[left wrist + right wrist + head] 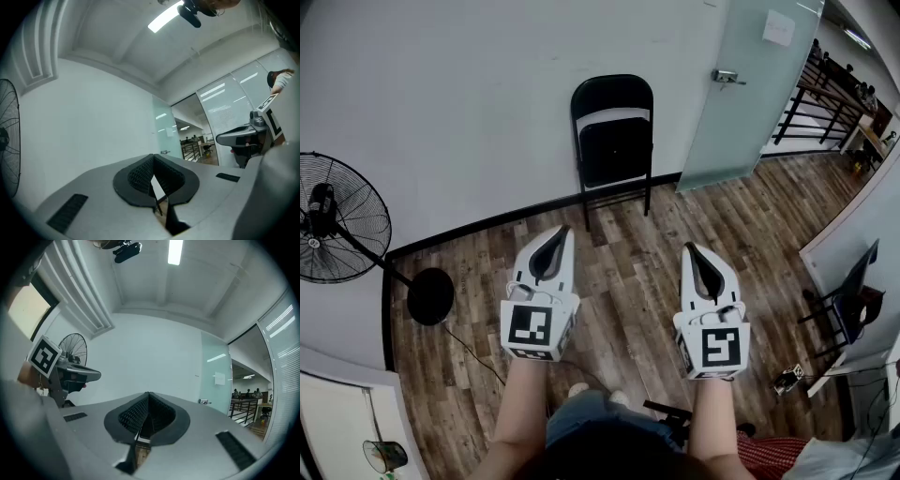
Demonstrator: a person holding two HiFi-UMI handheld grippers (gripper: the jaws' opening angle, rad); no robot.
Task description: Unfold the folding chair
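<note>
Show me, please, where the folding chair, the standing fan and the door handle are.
folding chair (616, 150), head view, on the folded-up seat.
standing fan (356, 225), head view, on the wire grille.
door handle (727, 77), head view, on the metal lever.

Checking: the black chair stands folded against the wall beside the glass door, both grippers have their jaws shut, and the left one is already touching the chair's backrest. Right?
Not the last part. In the head view the left gripper hangs short of the chair, with bare floor between them, and it touches nothing. The rest holds, the right gripper included.
</note>
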